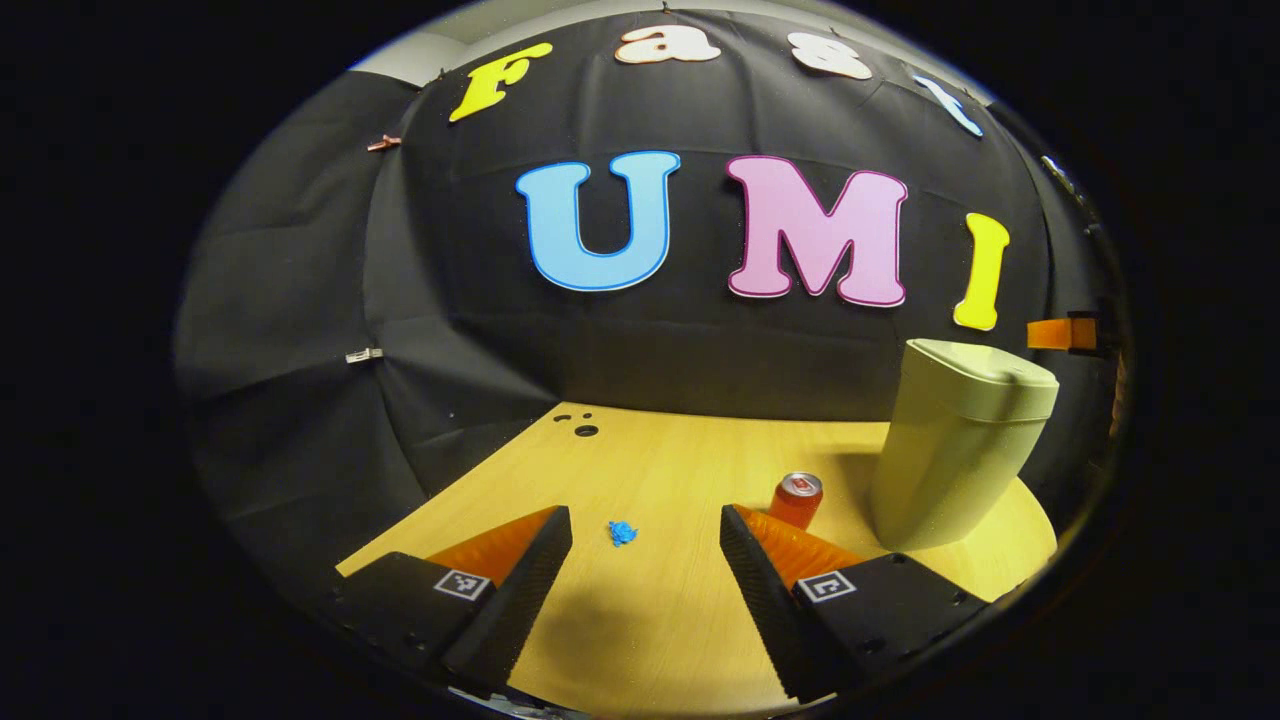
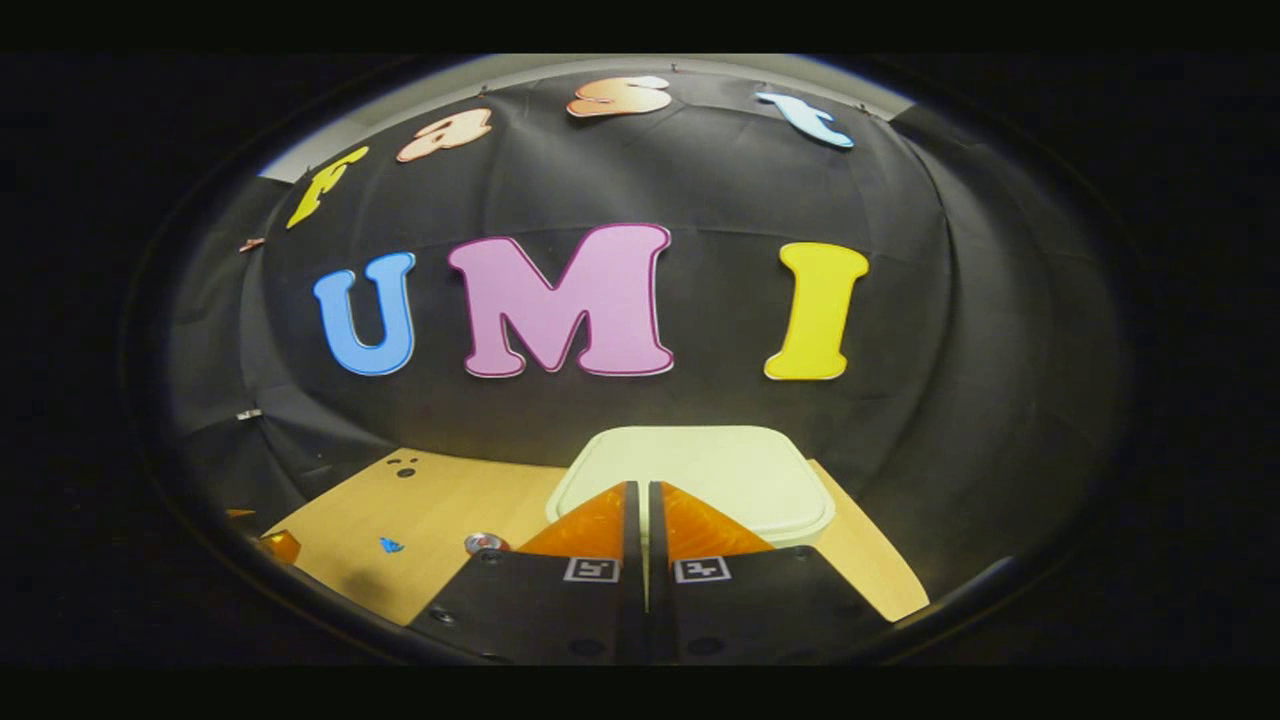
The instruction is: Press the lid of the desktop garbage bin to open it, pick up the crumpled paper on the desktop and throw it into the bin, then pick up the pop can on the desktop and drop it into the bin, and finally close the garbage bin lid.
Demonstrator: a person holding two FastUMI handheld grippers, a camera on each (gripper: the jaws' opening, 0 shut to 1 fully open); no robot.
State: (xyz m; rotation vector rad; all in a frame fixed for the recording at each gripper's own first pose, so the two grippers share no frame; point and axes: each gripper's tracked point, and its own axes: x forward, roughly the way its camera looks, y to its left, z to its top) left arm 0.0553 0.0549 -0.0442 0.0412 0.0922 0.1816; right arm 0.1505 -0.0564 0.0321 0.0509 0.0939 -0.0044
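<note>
In the left gripper view, a pale green bin (image 1: 955, 445) stands at the right of the wooden desk, its lid down. A red pop can (image 1: 796, 498) stands upright just left of the bin. A small blue crumpled paper (image 1: 622, 533) lies on the desk between my left gripper's fingers, ahead of the tips. My left gripper (image 1: 645, 528) is open and holds nothing. In the right gripper view, my right gripper (image 2: 642, 492) is shut with nothing in it, its tips over the bin's lid (image 2: 700, 470); whether they touch it I cannot tell. The can (image 2: 485, 543) and paper (image 2: 391, 545) sit lower left.
The wooden desk (image 1: 660, 460) has small round holes (image 1: 585, 430) near its back edge by the black cloth wall. An orange object (image 1: 1062, 333) shows at the far right beyond the bin. The other gripper's tip (image 2: 280, 545) shows at the left edge of the right gripper view.
</note>
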